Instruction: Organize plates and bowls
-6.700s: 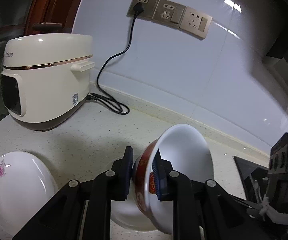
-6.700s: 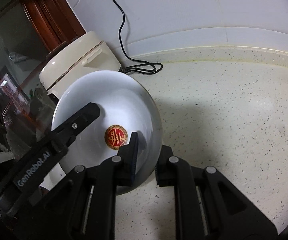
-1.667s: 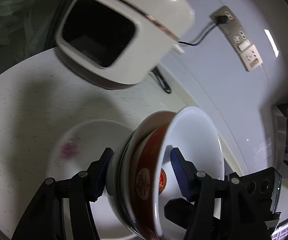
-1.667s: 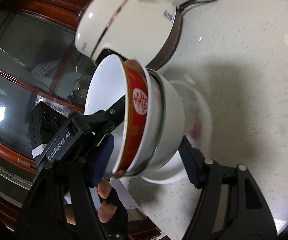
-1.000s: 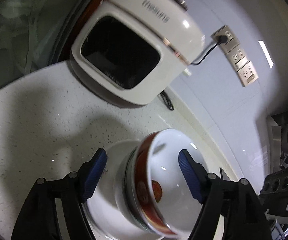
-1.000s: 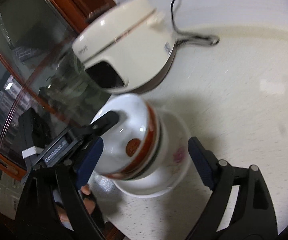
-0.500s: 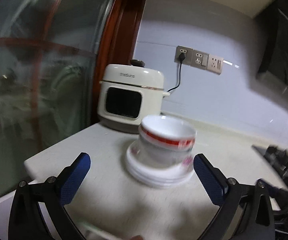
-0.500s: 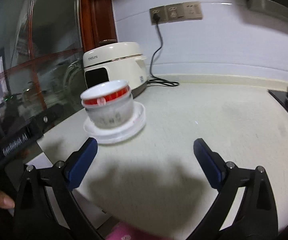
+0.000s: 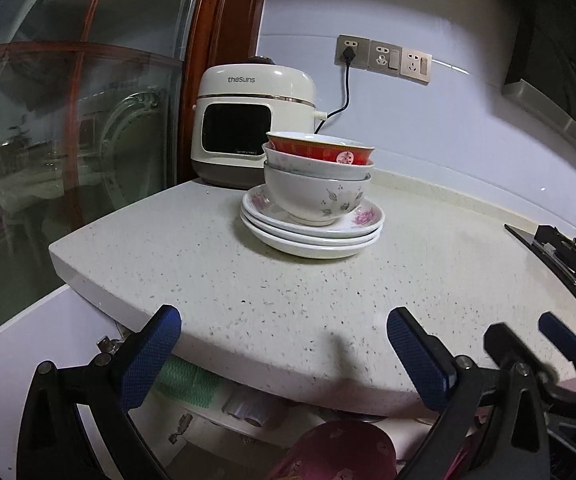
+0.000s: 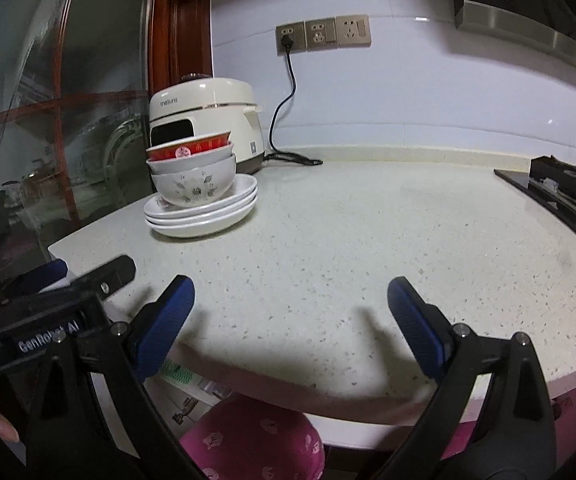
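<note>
White stacked bowls (image 9: 316, 178) well beyond both tools

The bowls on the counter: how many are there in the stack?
3, nested on the plates: the floral bowl at the bottom, a white bowl inside it, and the red bowl on top. A further bowl hidden inside cannot be excluded.

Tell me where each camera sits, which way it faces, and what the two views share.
Left wrist: on the left gripper, back from the counter edge, facing the stacked bowls on plates; its open blue-padded fingers show, the right gripper at right.
Right wrist: on the right gripper, facing the counter; open fingers show, the left gripper at left.
Shared: stack, rice cooker, outlets, stove.
</note>
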Demonstrator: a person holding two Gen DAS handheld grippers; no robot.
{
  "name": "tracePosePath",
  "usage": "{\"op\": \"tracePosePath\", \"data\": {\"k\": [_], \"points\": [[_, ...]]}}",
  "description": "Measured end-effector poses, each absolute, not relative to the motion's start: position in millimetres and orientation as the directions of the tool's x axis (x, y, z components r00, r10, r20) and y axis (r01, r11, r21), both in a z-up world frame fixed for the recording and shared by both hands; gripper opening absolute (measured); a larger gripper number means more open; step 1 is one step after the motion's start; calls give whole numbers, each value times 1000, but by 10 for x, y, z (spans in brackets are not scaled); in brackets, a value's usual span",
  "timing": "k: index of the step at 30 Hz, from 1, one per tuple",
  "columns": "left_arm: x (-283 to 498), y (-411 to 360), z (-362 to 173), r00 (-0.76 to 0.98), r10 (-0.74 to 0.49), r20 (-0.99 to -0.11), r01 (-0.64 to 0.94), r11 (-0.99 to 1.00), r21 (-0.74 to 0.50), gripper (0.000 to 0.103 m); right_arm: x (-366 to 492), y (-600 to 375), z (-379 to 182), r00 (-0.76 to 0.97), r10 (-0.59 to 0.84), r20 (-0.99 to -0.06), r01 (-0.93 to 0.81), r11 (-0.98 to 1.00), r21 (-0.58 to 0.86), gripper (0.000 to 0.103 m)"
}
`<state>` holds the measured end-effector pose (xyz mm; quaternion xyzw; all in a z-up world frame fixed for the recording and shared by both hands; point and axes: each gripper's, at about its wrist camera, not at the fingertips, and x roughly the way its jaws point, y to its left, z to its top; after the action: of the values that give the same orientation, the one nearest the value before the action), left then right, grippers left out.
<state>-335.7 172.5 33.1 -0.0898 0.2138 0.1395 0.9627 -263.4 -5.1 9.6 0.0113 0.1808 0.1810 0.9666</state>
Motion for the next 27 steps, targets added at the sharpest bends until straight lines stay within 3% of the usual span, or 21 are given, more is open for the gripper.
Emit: {"op": "tracePosePath", "data": {"k": [27], "points": [[-3384,1782,292,863,250,-439,-311,948,-73,103,-2642,-123,72,873,348,-343,-325,938,124,99]]}}
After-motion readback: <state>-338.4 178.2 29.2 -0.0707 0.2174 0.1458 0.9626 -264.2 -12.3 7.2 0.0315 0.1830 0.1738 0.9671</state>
